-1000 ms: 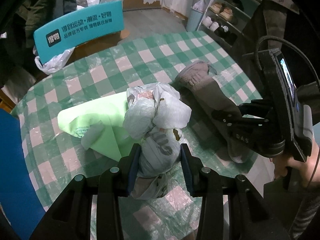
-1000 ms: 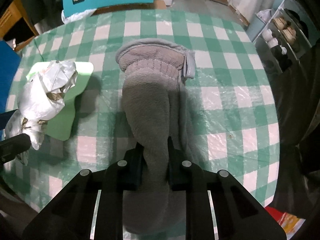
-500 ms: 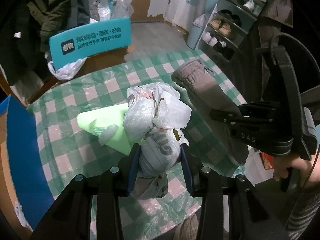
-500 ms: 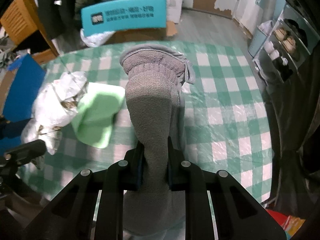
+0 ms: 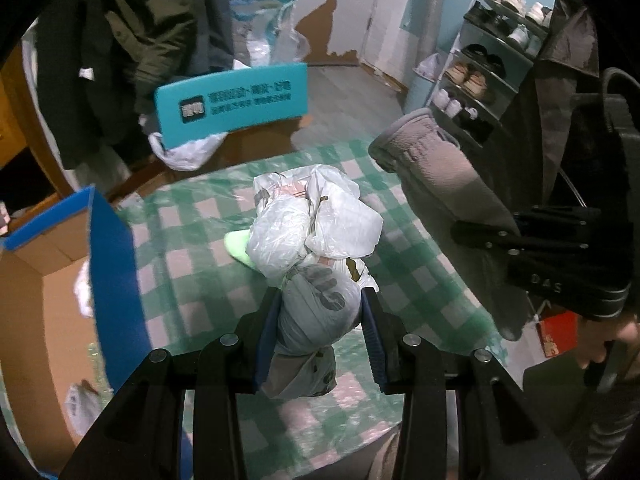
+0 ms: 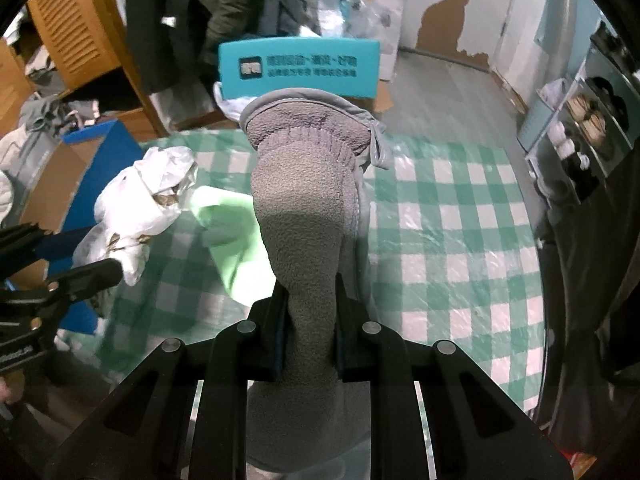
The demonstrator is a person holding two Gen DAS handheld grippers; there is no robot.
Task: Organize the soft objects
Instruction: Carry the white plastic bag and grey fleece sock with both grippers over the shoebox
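The left gripper (image 5: 320, 316) is clenching a knotted white plastic-bag bundle (image 5: 312, 236) between its jaws; the right gripper (image 6: 308, 320) is pinching a grey fleece mitten (image 6: 304, 200). Both are hanging above the green-checked tablecloth (image 6: 460, 220), so neither is stowed yet; a flat green pouch (image 6: 228, 236) is lying beyond.

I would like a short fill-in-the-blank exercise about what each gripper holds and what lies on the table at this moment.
1. The left gripper is shut on a bundle of white plastic ____.
2. The right gripper holds a fleece item whose colour is ____.
3. The tablecloth has a pattern of white and ____ squares.
4. The open cardboard box beside the table has flaps coloured ____.

Missing words: bags; grey; green; blue
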